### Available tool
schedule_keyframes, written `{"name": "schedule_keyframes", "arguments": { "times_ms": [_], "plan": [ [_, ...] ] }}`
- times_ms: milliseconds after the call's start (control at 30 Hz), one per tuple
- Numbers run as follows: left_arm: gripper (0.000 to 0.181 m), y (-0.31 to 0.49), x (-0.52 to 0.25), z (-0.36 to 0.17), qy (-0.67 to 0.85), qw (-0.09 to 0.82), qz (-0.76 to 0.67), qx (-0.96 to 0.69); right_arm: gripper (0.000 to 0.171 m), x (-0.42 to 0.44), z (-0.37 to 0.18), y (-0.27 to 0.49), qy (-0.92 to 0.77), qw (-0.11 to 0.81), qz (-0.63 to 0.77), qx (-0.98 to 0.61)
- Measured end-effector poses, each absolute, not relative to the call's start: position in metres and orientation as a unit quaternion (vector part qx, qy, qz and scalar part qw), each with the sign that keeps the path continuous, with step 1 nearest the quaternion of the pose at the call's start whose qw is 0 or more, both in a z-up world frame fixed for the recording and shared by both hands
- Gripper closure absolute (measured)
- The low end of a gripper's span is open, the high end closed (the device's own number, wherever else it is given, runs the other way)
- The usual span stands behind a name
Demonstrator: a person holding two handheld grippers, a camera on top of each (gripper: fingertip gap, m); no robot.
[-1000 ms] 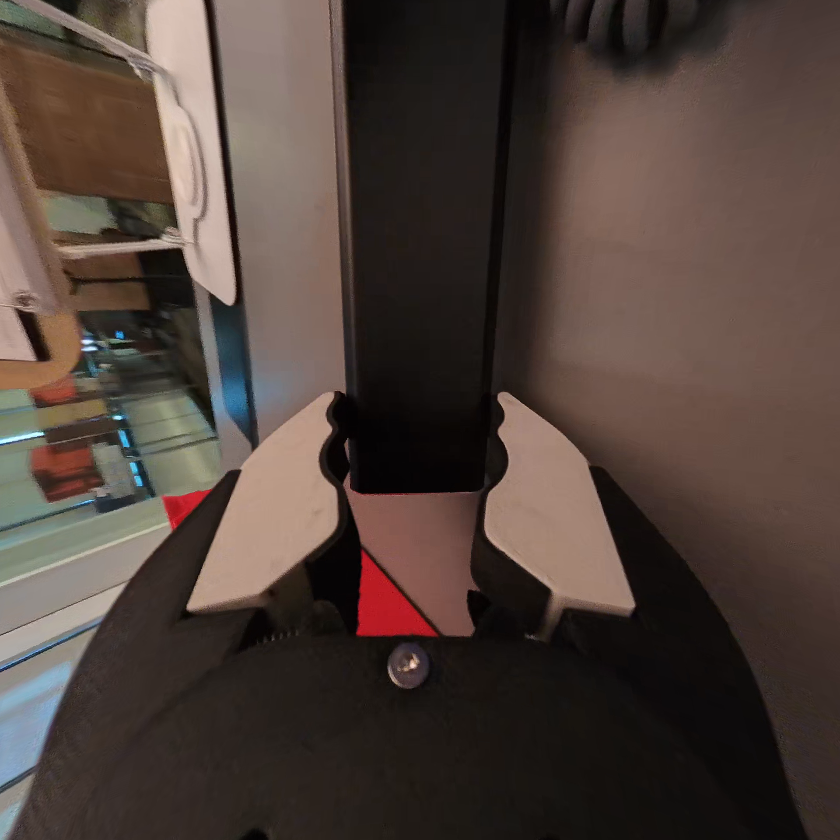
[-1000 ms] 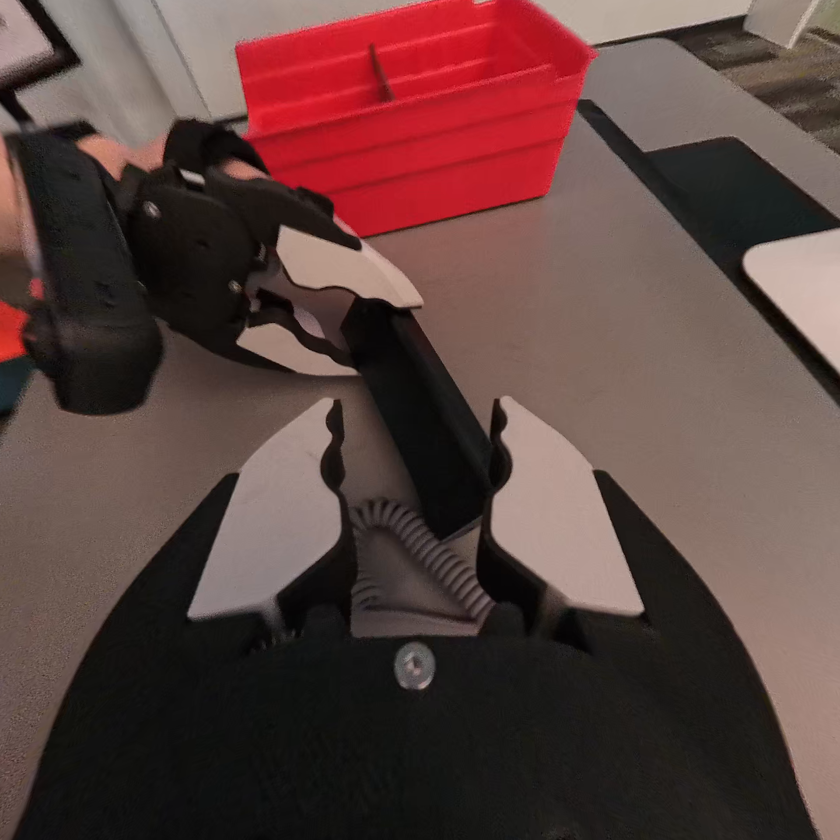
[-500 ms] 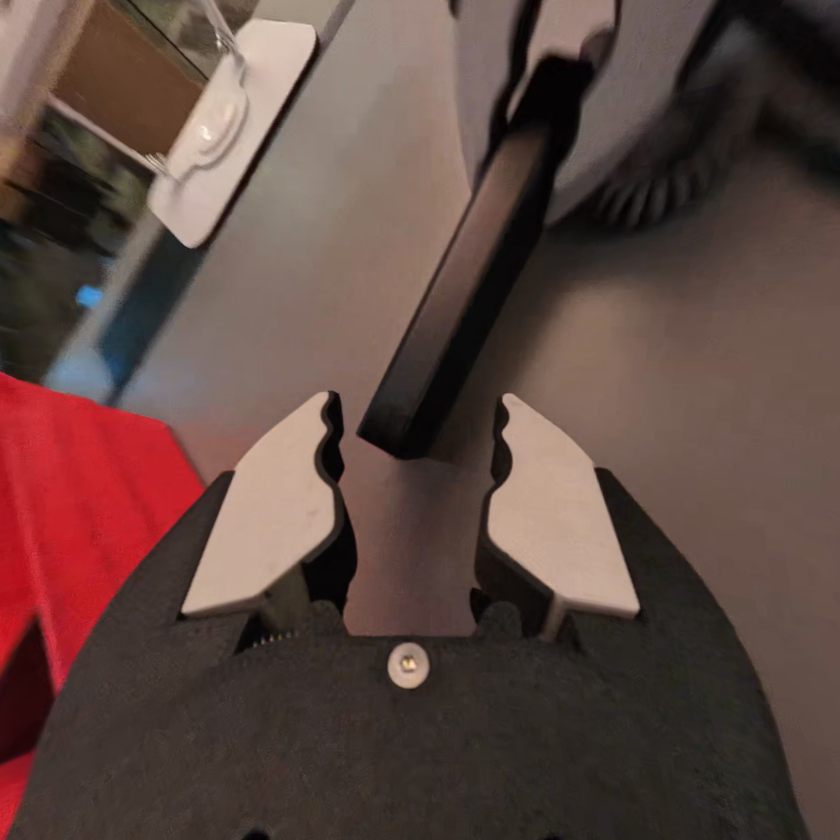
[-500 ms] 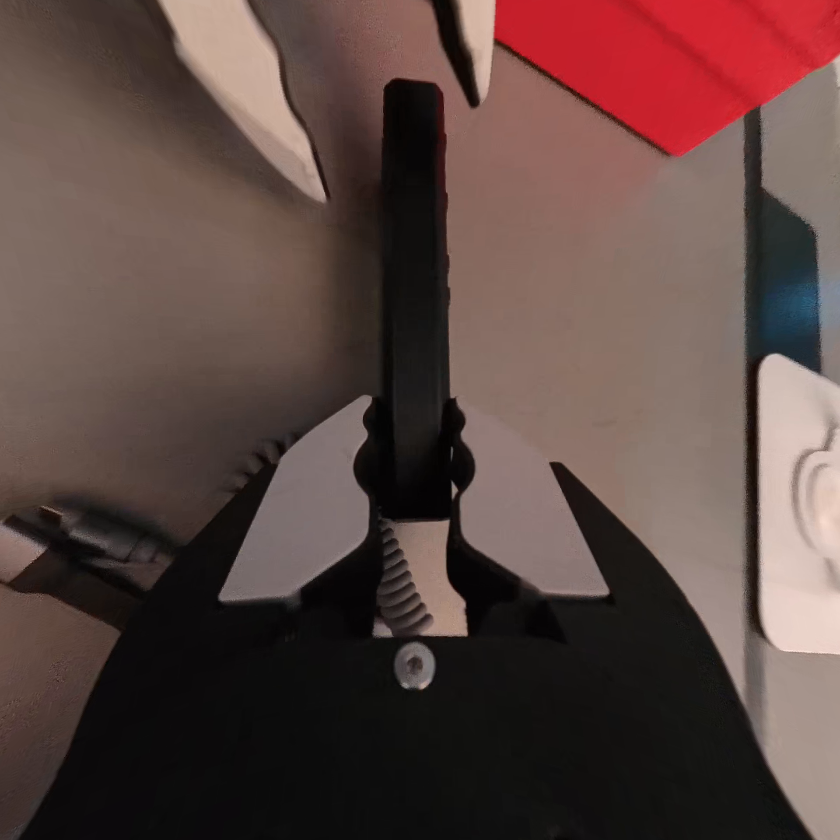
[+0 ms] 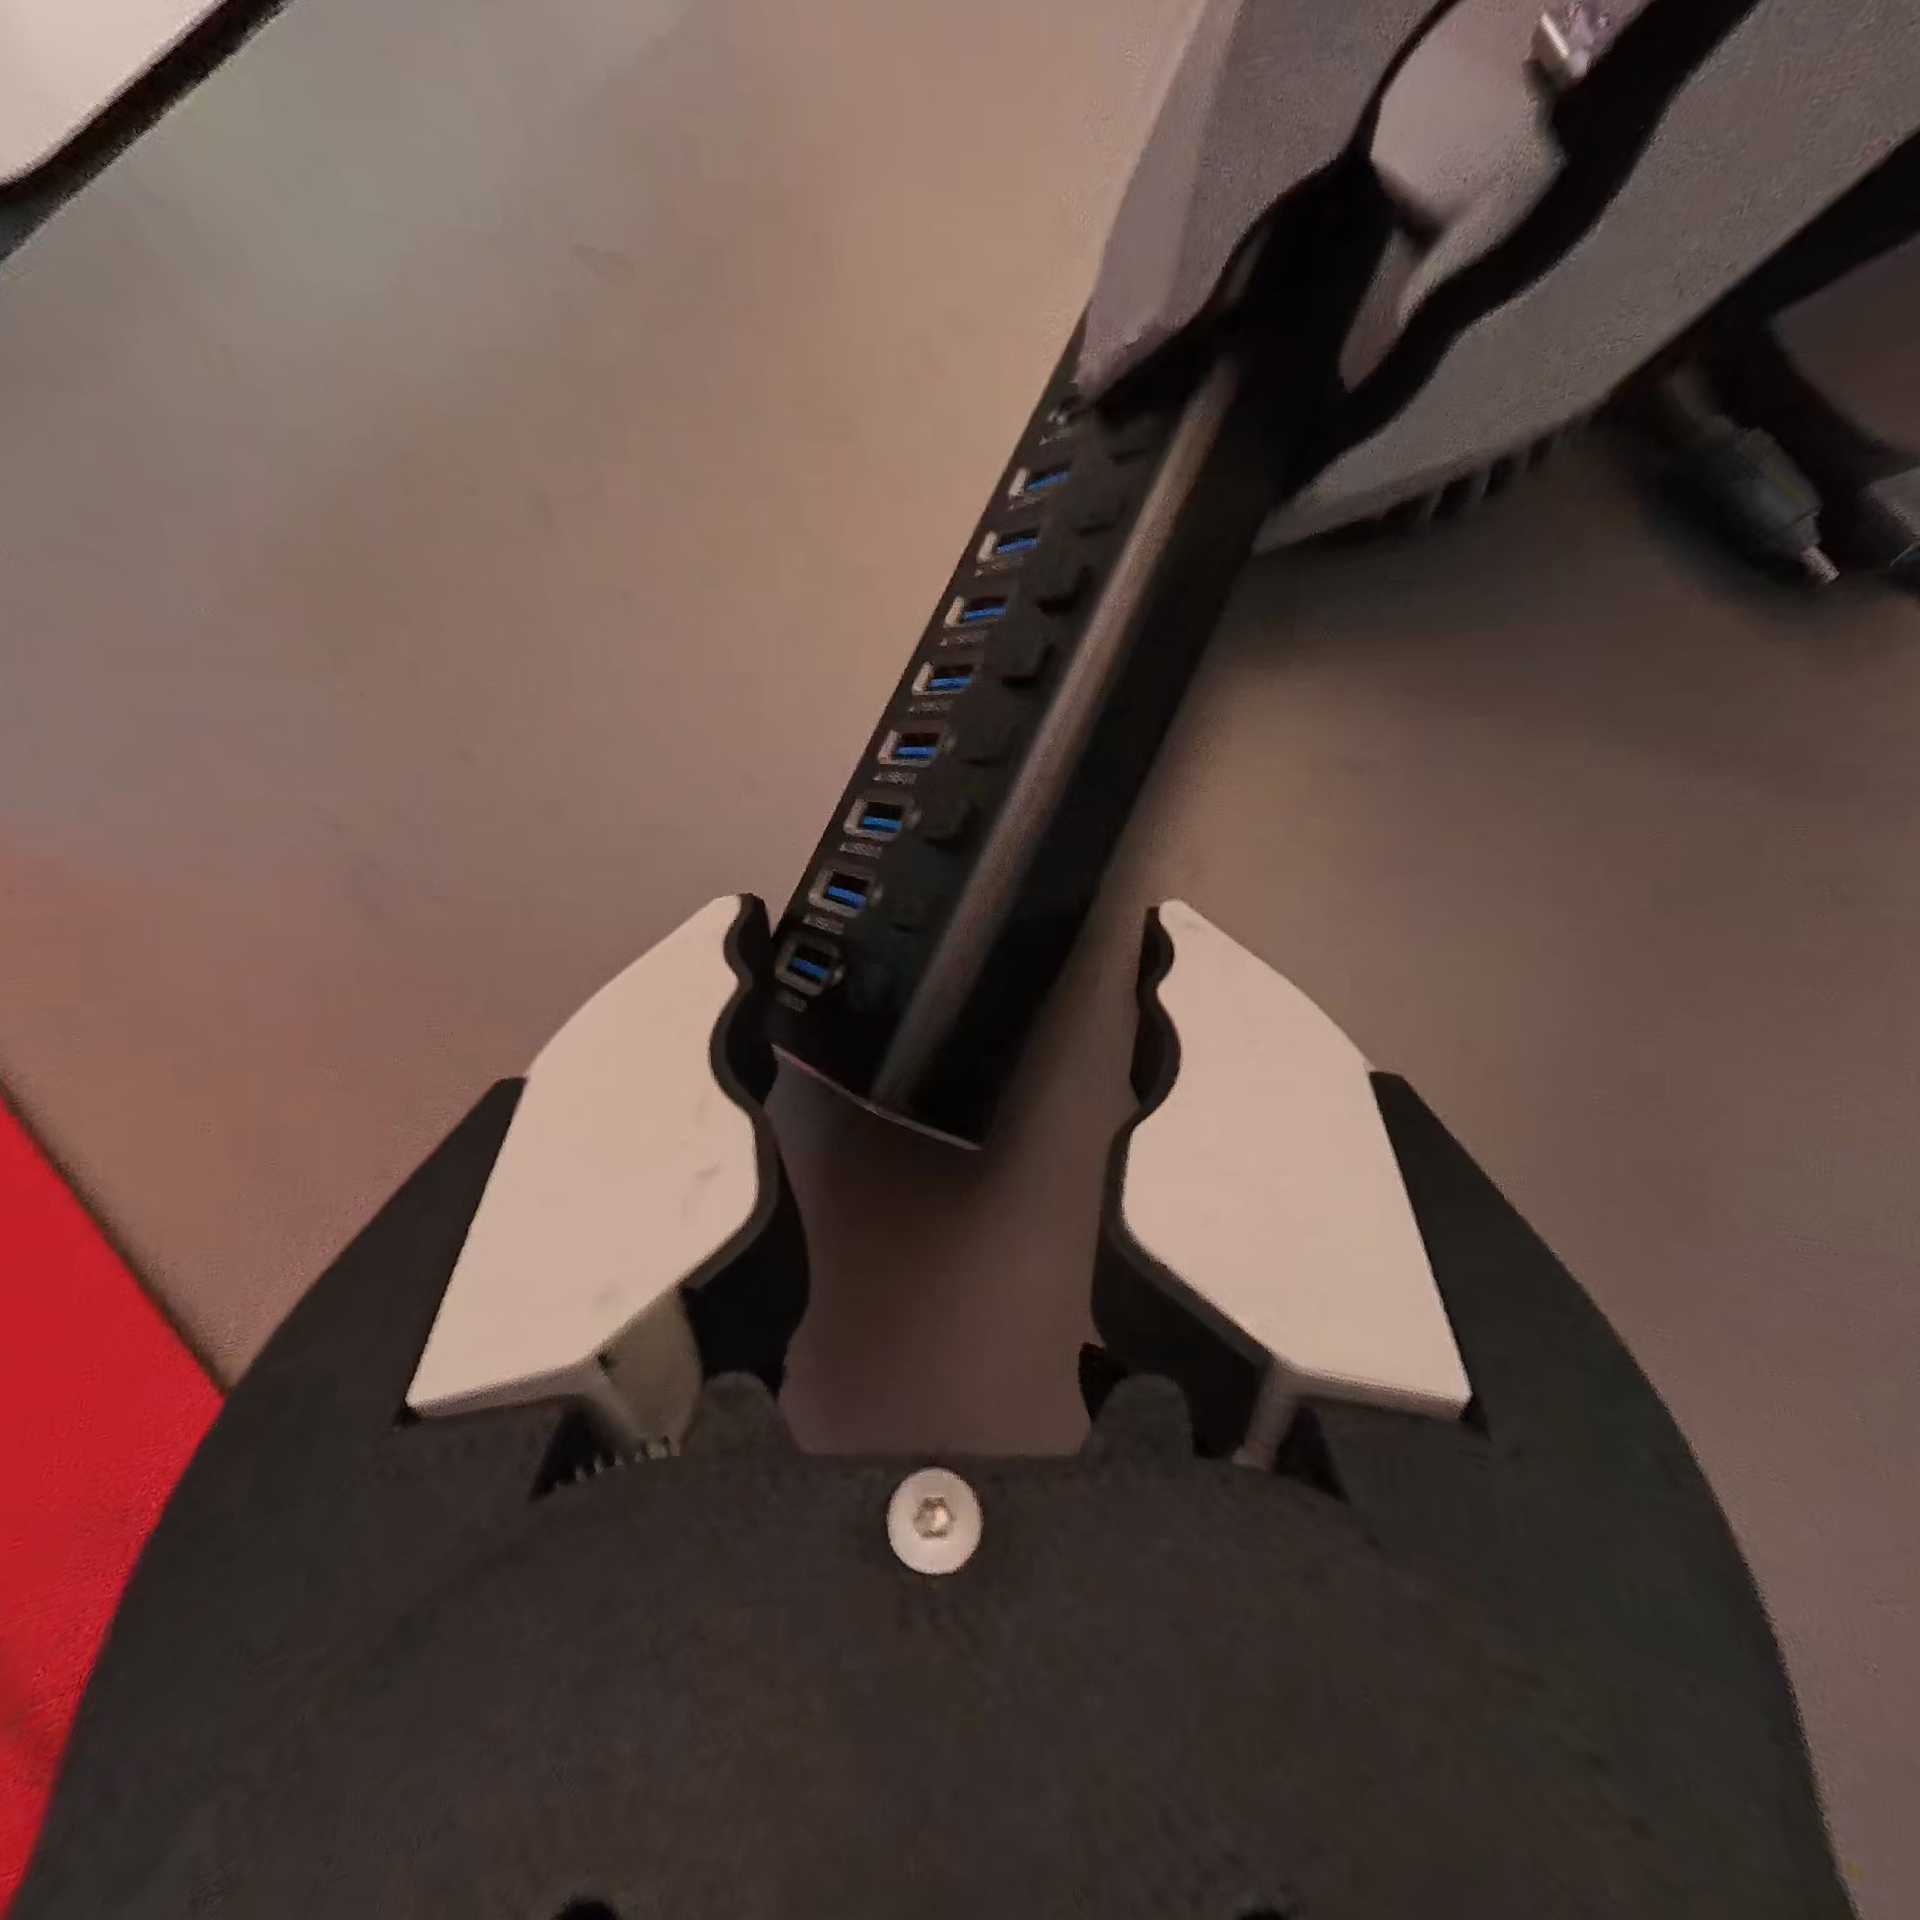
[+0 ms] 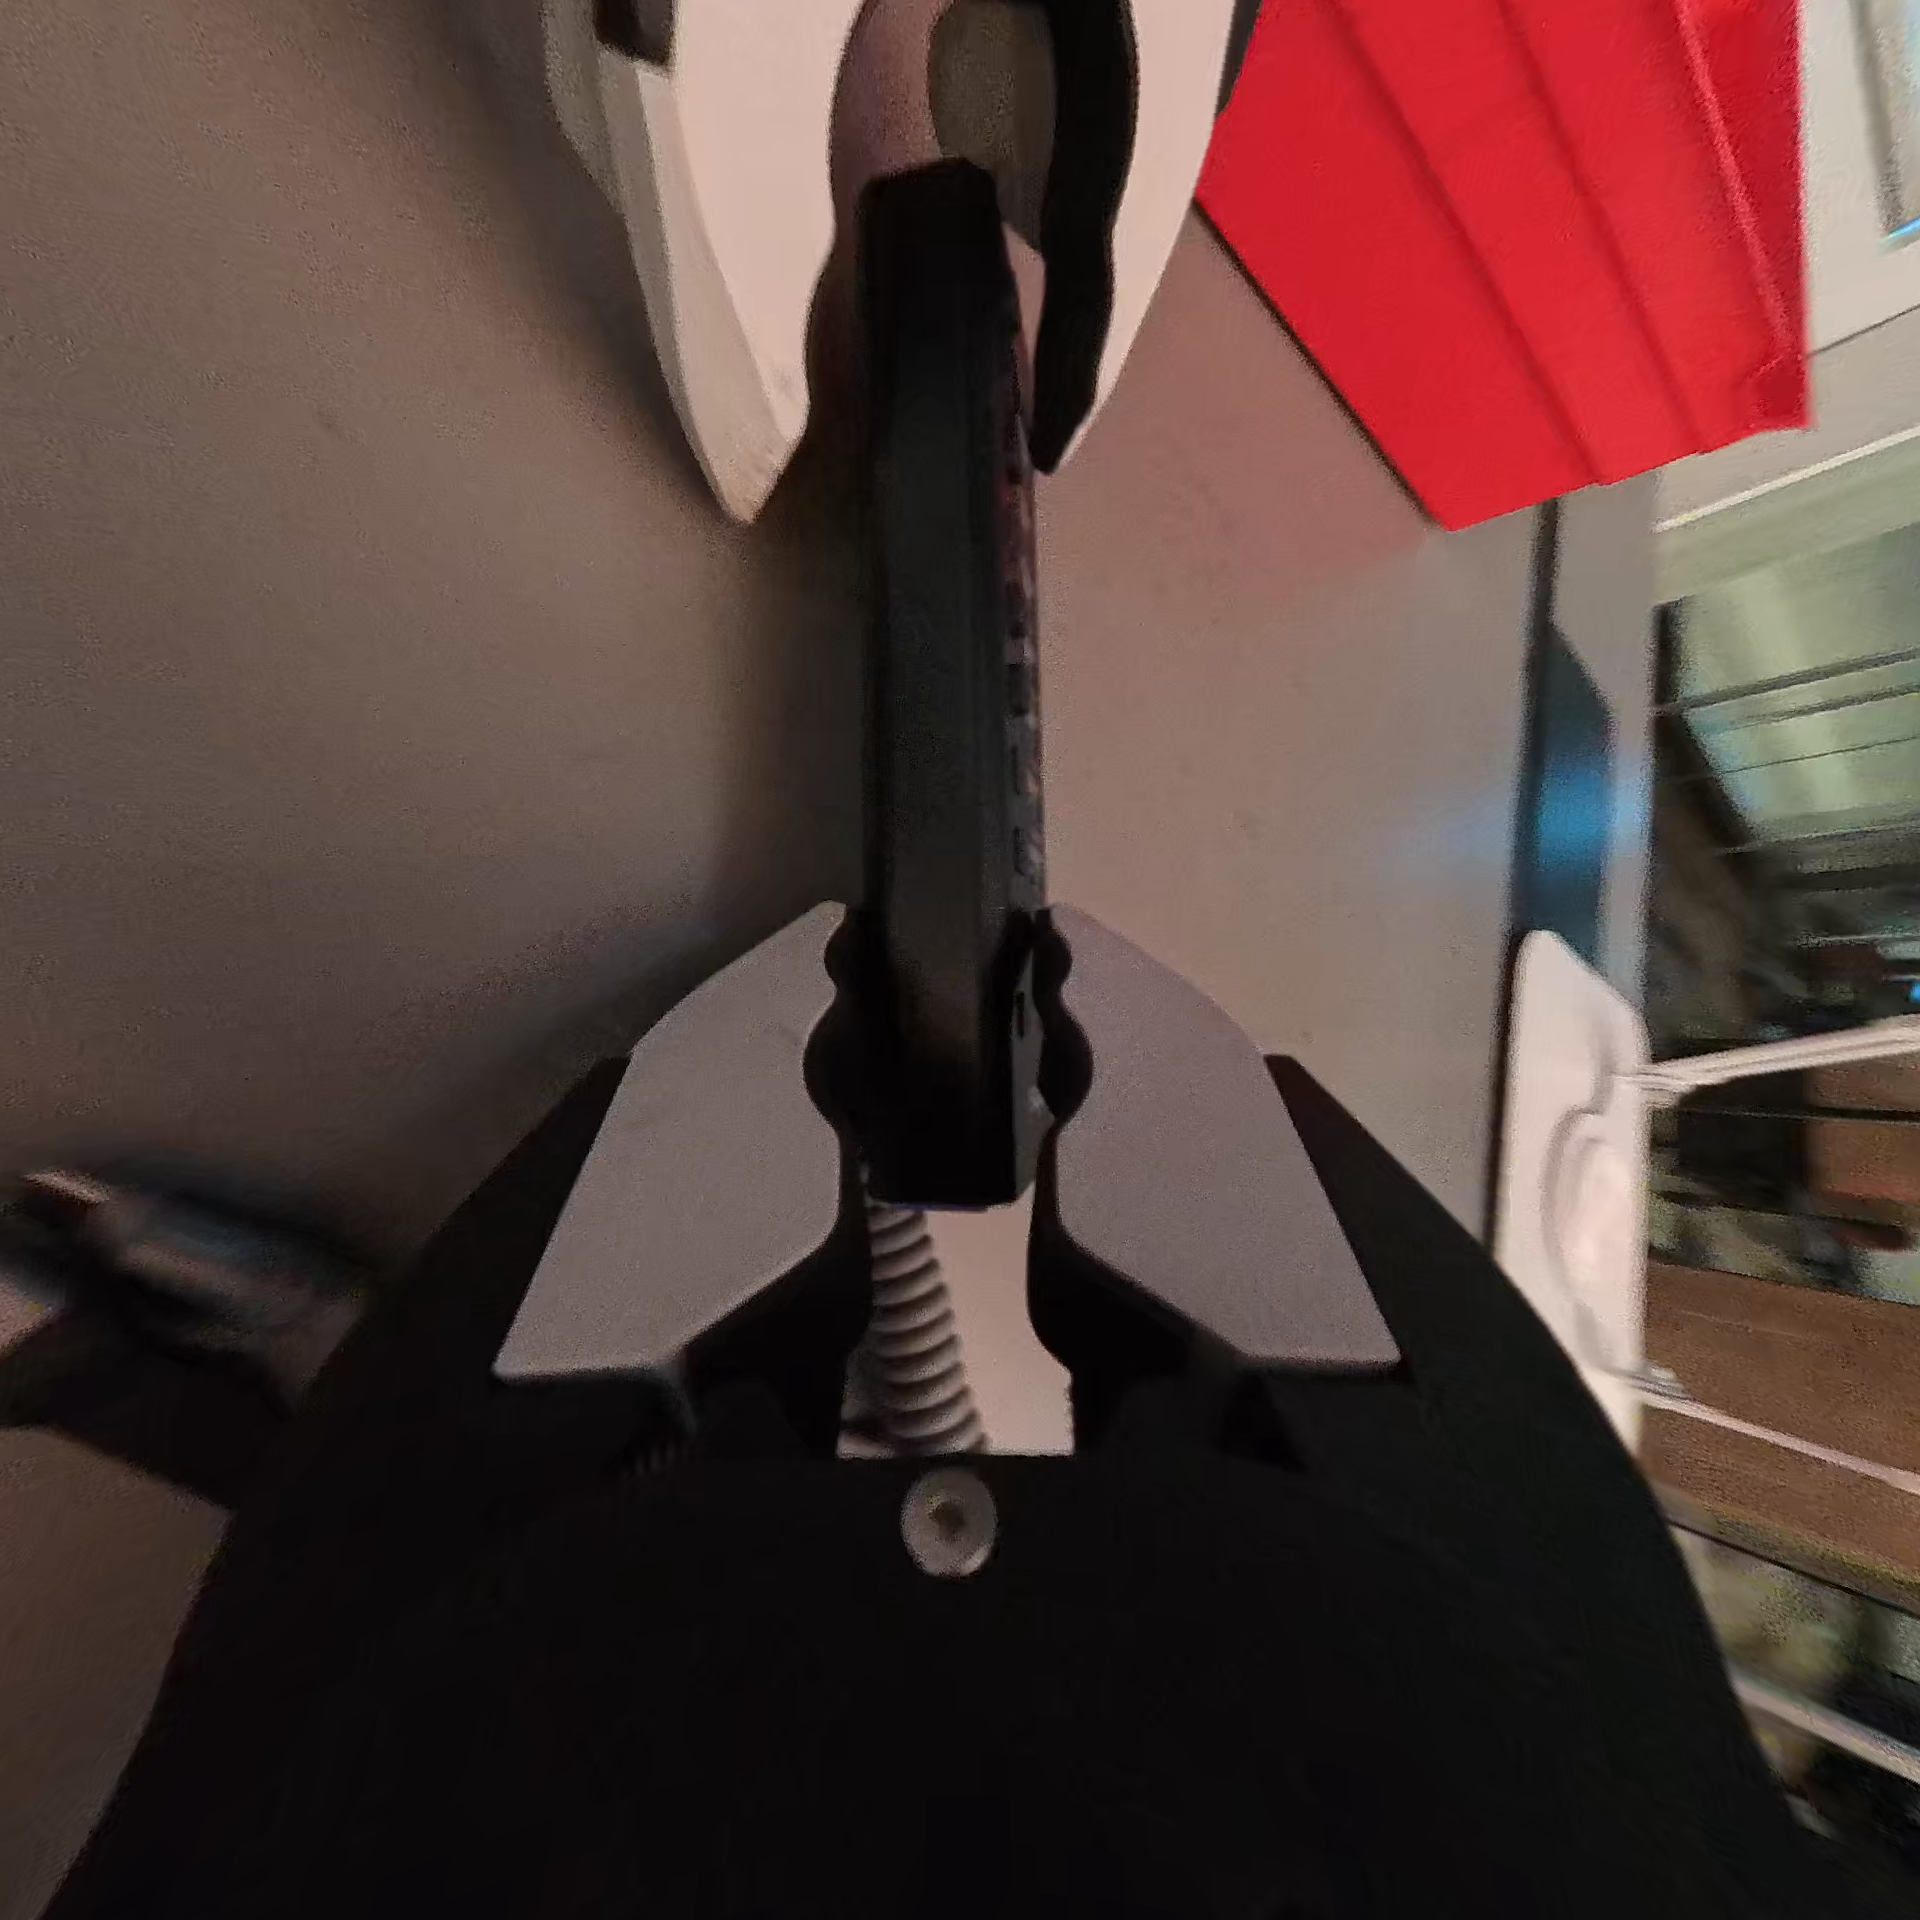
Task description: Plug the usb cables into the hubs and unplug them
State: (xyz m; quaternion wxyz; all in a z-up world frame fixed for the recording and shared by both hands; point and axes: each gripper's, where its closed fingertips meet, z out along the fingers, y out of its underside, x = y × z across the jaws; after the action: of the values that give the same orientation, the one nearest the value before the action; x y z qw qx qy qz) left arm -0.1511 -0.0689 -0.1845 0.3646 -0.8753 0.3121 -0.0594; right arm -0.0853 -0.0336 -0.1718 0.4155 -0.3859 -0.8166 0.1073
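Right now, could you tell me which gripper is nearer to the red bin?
Left. The left gripper sits right beside the red bin; the right gripper grips the USB hub's far end.

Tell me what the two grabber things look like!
Both match. The left gripper and right gripper each have a rough black body, curved like wings, one silver screw in the middle, and two pale grey fingers with wavy black rubbery inner edges.

We count one black hub [image 5: 1049, 717] with nine blue ports showing and two grippers. We also see one red bin [image 6: 1507, 239] and one grey table [image 5: 416, 520].
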Motion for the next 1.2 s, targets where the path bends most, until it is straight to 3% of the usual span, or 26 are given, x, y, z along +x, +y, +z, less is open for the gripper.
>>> {"name": "schedule_keyframes", "arguments": {
  "times_ms": [167,300,400,567,700,967,1067,1200],
  "plan": [
    [0.111,-0.069,-0.143,-0.179,0.318,0.362,-0.093,-0.871,0.136,-0.085,-0.170,-0.040,-0.806,0.400,0.158,-0.408],
    [0.105,-0.051,-0.145,-0.192,0.357,0.295,-0.066,-0.884,0.134,-0.094,-0.173,-0.027,-0.814,0.426,0.106,-0.382],
    [0.120,-0.045,-0.137,-0.194,0.318,0.255,-0.121,-0.905,0.131,-0.094,-0.163,-0.011,-0.785,0.464,0.088,-0.400],
    [0.120,-0.025,-0.178,-0.195,0.157,0.282,-0.040,-0.946,0.127,-0.075,-0.114,0.030,-0.676,0.515,0.054,-0.524],
    [0.120,-0.022,-0.198,-0.194,0.051,0.319,-0.010,-0.946,0.124,-0.063,-0.075,0.034,-0.605,0.508,0.117,-0.601],
    [0.108,-0.042,-0.186,-0.191,0.019,0.335,-0.076,-0.939,0.122,-0.021,-0.012,0.032,-0.553,0.536,0.098,-0.630],
    [0.122,-0.044,-0.190,-0.192,0.023,0.344,-0.057,-0.937,0.123,-0.013,0.003,0.028,-0.543,0.542,0.112,-0.631],
    [0.120,-0.038,-0.191,-0.193,0.032,0.322,-0.043,-0.945,0.123,-0.012,0.007,0.026,-0.543,0.547,0.121,-0.626]
  ]
}}
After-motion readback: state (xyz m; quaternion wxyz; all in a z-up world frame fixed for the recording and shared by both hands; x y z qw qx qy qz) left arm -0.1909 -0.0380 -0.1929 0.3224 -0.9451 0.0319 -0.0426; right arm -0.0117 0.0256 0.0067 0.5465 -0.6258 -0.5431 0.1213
